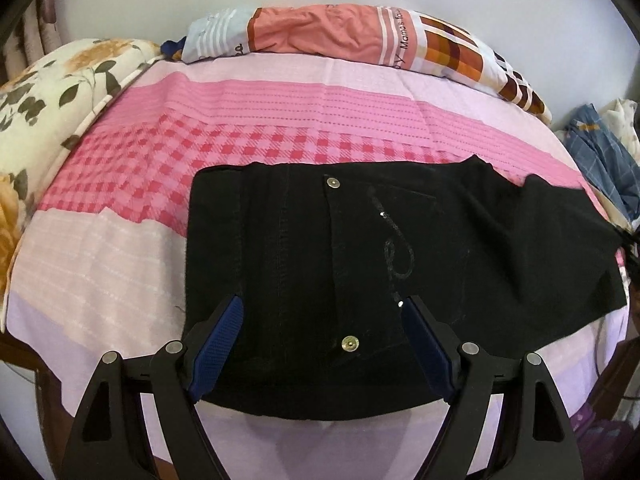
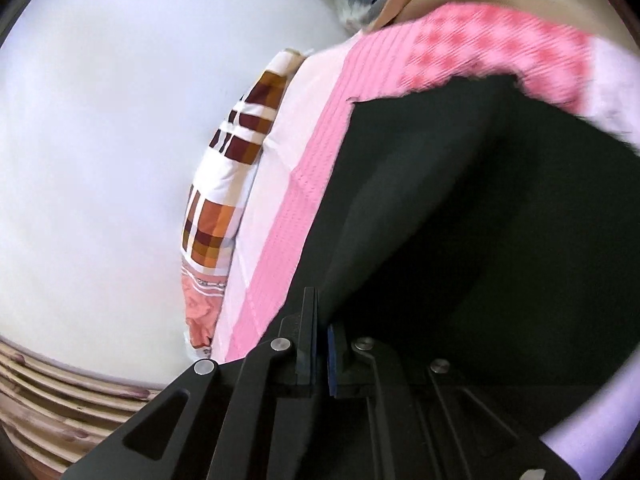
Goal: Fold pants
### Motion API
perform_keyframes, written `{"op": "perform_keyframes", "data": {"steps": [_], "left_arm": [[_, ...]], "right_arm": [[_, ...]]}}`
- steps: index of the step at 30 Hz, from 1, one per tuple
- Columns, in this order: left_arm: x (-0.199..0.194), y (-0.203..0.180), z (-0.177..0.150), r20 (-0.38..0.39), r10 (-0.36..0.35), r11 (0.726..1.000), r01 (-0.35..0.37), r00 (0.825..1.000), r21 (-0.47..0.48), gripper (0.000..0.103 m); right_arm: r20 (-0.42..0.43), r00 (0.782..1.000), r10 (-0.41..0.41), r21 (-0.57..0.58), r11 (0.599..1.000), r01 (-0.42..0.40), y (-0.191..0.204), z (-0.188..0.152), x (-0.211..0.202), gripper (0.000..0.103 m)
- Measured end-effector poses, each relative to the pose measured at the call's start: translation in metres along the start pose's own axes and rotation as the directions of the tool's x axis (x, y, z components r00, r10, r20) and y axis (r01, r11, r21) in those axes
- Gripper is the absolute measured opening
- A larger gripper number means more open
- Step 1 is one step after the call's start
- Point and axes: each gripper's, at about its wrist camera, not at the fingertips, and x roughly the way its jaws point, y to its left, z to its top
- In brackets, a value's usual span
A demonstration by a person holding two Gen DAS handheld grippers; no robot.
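While my left gripper hangs spread over the black pants on the pink bedsheet, my right gripper pinches their fabric; mid-fold, I judge, next carrying that pinched end across.

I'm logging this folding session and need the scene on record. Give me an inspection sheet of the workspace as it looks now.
Surface: bed sheet in pink and lilac checks, mostly flat.
Job's things: black pants spread on the bed, waistband snaps showing; one part runs right.
Clutter: patterned pillow at the wall, floral quilt at left, blue clothes at right.
Grippers: left gripper open over the waistband; right gripper shut on the pants' edge, fingers together.
Cables: nothing seen.
Surroundings: plain white wall.
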Motion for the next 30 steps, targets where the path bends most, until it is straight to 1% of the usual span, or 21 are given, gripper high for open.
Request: {"op": "perform_keyframes", "data": {"steps": [4,7,8,11,14,17,20,21,22,23,25,28,29,30], "left_arm": [[0.002,0.001,-0.006,-0.015,0.006,1.0,-0.006,1.0,0.022,0.082],[0.007,0.0,-0.011,-0.03,0.022,0.999,-0.021,0.999,0.048,0.082],[0.007,-0.001,-0.013,-0.031,0.026,0.998,-0.024,0.999,0.055,0.082],[0.007,-0.002,-0.014,-0.025,0.038,0.996,-0.036,0.999,0.077,0.082],[0.008,0.0,-0.014,-0.022,0.043,0.996,-0.041,0.999,0.076,0.082],[0.01,0.004,-0.014,-0.027,0.043,0.997,-0.042,0.999,0.064,0.082],[0.011,0.007,-0.015,-0.032,0.04,0.998,-0.038,0.999,0.059,0.082],[0.011,0.007,-0.015,-0.035,0.04,0.997,-0.037,0.999,0.061,0.082],[0.012,0.006,-0.015,-0.038,0.043,0.997,-0.04,0.998,0.065,0.082],[0.013,0.005,-0.015,-0.04,0.046,0.997,-0.043,0.998,0.07,0.082],[0.014,0.003,-0.016,-0.041,0.055,0.995,-0.051,0.998,0.084,0.082],[0.012,0.004,-0.017,-0.035,0.056,0.995,-0.053,0.998,0.088,0.082],[0.011,0.005,-0.017,-0.032,0.051,0.995,-0.049,0.998,0.083,0.082],[0.009,0.007,-0.017,-0.027,0.041,0.997,-0.039,0.999,0.072,0.082]], "right_arm": [[-0.021,0.997,-0.071,0.079,0.994,0.073,-0.042,-0.017,-0.017,0.005],[-0.032,0.997,-0.077,0.189,0.978,0.082,-0.075,-0.022,-0.021,0.005],[-0.028,0.997,-0.072,0.198,0.977,0.076,-0.076,-0.022,-0.022,0.005],[-0.028,0.996,-0.09,0.157,0.983,0.093,-0.065,-0.022,-0.021,0.005],[-0.037,0.995,-0.095,0.184,0.978,0.1,-0.07,-0.026,-0.022,0.005],[-0.022,0.995,-0.093,0.198,0.976,0.095,-0.072,-0.031,-0.033,0.005],[-0.018,0.993,-0.118,0.195,0.974,0.119,-0.075,-0.03,-0.037,0.004],[-0.024,0.993,-0.119,0.216,0.969,0.121,-0.082,-0.03,-0.037,0.002],[-0.028,0.994,-0.103,0.248,0.963,0.107,-0.089,-0.031,-0.036,0.002],[-0.027,0.995,-0.099,0.257,0.961,0.102,-0.089,-0.031,-0.035,0.002],[-0.026,0.993,-0.119,0.23,0.966,0.122,-0.085,-0.032,-0.036,0.002],[-0.027,0.996,-0.083,0.256,0.963,0.087,-0.089,-0.033,-0.037,0.002],[-0.029,0.997,-0.069,0.264,0.962,0.074,-0.09,-0.033,-0.036,0.003],[-0.031,0.998,-0.047,0.274,0.96,0.054,-0.091,-0.033,-0.036,0.006]]}}
